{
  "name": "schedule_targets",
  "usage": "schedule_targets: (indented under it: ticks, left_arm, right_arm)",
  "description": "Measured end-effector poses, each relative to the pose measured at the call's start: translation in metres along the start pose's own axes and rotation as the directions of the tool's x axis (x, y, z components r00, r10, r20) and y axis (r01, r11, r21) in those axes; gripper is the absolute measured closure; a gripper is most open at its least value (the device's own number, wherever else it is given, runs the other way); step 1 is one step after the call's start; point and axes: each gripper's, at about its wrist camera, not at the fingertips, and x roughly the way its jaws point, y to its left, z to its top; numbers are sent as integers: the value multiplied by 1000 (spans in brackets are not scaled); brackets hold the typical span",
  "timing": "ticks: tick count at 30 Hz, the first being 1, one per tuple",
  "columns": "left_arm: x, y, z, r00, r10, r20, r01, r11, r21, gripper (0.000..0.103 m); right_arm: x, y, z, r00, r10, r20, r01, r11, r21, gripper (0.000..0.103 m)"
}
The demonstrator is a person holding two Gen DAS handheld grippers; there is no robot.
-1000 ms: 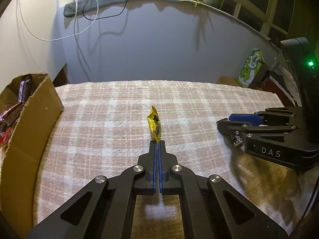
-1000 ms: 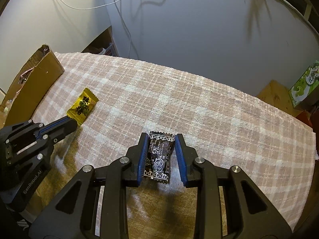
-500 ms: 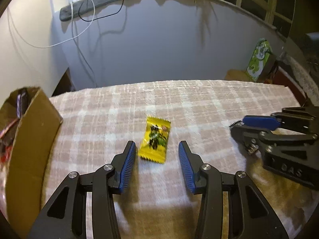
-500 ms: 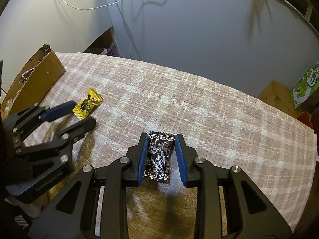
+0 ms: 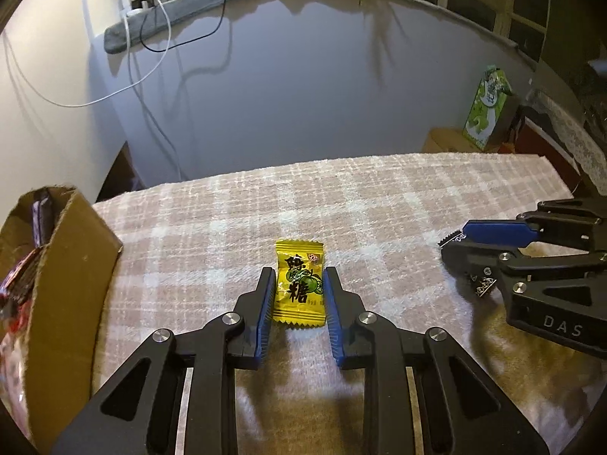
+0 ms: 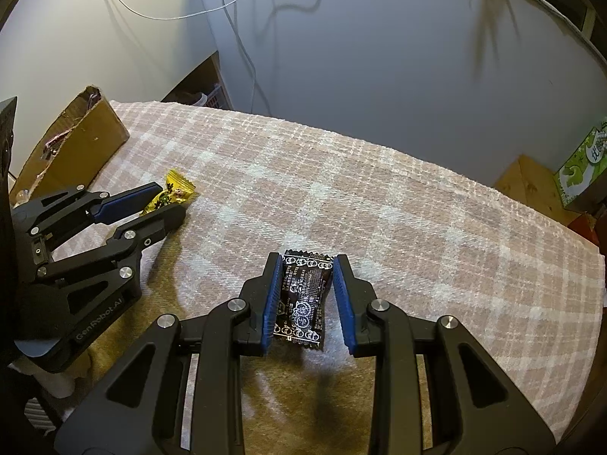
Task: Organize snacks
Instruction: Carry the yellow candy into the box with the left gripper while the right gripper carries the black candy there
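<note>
Our left tool [image 5: 297, 282] has just changed its hold on the yellow candy [image 5: 300, 289]. A moment ago it was pinched shut on one thin edge of the wrapper; it then let go and spread wide, and now its jaws are closing again with the candy lying flat between them on the checked cloth [image 5: 379, 204]. The blue pads [image 5: 265, 303] stand just beside the wrapper's long sides, and we cannot say they press it yet — so we count this tool as open around the candy, not gripping.

Our right tool [image 6: 306, 295] has not stirred. It is clamped on the black candy [image 6: 303, 299], which sits low between its pads over the cloth, to the right of the yellow one and farther from the cardboard box [image 5: 64, 265].

The box stands at the tabletop's left edge, close to the left of the yellow candy, with other wrapped snacks [image 5: 22, 276] showing inside it.

We judge the regrip to be the step in hand: a flat, two-sided hold should carry better than an edge pinch. Once it closes, both candies look ready to go to the box — the yellow one has the shorter way.
</note>
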Motion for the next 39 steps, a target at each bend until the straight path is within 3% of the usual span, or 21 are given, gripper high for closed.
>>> schedule_targets:
  ticks: [20,30,39]
  left_arm:
    - [-113,32,-13,984,-29,177,37,998,-42,80]
    - [-154,83,-27,970,35,242,-11,995,-100,80]
    - [-178,146,-46,959,115,260,-66,980,-189,80]
  right_arm:
    - [-70,67,1,993,27,117,-19,997,-69,74]
    - [-95,134,20,983,68,172,-42,988,-152,74]
    - [-84,203,47,975,131,179,-90,971,-223,74]
